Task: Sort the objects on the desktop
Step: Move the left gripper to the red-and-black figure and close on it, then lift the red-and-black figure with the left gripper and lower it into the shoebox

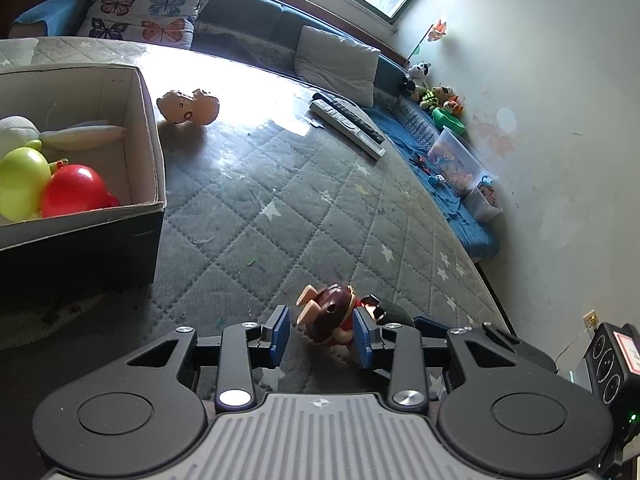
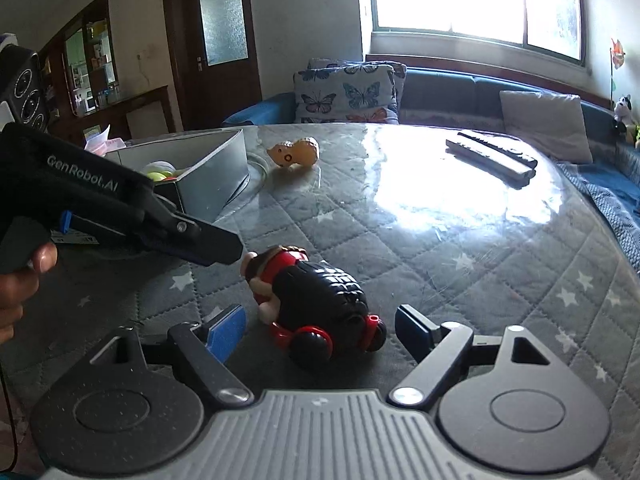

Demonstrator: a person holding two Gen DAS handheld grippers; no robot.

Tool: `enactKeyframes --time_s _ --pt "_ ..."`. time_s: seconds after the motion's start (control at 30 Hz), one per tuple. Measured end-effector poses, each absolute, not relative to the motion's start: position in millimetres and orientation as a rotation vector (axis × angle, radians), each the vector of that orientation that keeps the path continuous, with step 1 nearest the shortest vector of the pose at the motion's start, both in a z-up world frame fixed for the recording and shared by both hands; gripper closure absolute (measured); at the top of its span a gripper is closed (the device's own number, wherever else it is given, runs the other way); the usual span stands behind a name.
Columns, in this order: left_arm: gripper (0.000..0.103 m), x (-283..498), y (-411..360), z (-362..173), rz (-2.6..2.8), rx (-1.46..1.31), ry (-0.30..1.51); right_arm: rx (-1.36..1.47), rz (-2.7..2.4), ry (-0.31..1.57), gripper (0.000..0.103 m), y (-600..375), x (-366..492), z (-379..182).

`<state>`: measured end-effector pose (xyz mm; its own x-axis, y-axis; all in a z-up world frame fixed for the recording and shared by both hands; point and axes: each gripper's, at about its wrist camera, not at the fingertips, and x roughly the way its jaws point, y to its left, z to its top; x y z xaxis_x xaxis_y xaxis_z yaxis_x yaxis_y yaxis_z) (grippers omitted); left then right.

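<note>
A toy figure with a brown head, red collar and black wheeled body [image 2: 316, 300] lies on the quilted table cover. In the left wrist view its brown head [image 1: 330, 312] sits between my left gripper's [image 1: 322, 330] open blue pads; I cannot tell if they touch it. My right gripper [image 2: 320, 334] is open, its pads either side of the toy's wheeled end. The left gripper also shows in the right wrist view [image 2: 208, 246], at the toy's head. A peach-coloured toy animal [image 1: 188, 106] lies further off, next to the box.
An open cardboard box [image 1: 154, 184] at the left holds a red ball [image 1: 74, 190], a green ball [image 1: 22, 184] and pale items. Two remote controls [image 1: 348, 122] lie at the far side. Cushions, a sofa and toy bins line the far edge.
</note>
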<state>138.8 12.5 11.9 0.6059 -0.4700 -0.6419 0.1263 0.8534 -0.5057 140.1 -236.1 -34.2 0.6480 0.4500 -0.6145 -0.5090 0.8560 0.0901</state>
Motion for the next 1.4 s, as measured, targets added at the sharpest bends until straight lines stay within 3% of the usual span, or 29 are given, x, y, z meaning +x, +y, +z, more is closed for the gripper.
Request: enactKeyframes --time_s 0.37,0.8,1.4 --pt "0.066 149 11 3 -0.355 -0.481 0.880 -0.045 0.576 0.709 0.020 -242 153 -45" --pt "0.063 157 3 -6 -0.369 -0.488 0.891 -0.028 0.580 0.724 0.034 -245 156 -46" --pt "0.061 162 13 -19 -0.392 -0.617 0.899 -0.131 0.620 0.692 0.033 -233 164 -36"
